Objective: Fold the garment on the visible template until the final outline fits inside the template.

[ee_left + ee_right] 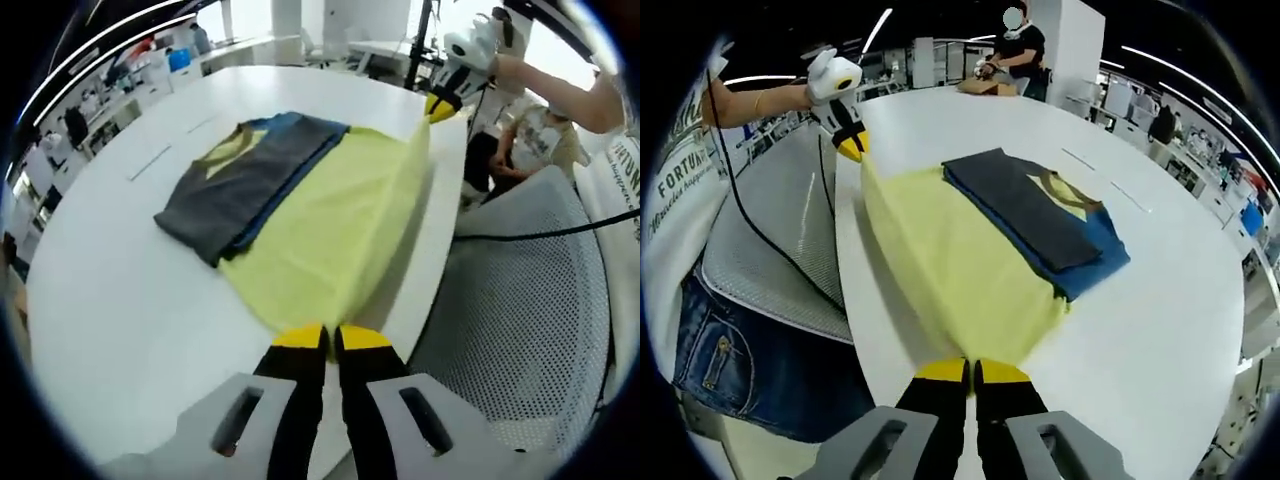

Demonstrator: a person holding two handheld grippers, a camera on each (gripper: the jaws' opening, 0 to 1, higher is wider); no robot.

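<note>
Left gripper view: jaws hide garment hem.

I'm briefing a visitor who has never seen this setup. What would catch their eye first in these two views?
The bright yellow garment stretched over the edge of the white table, pinched at two corners: the left gripper shut on one, the right gripper shut on the other. Next, the dark grey and blue folded part lying on the table beyond the yellow.

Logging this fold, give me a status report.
Left tool and right tool both shut on the yellow panel's lifted edge. Garment partly folded on white table. Nothing in the way.
</note>
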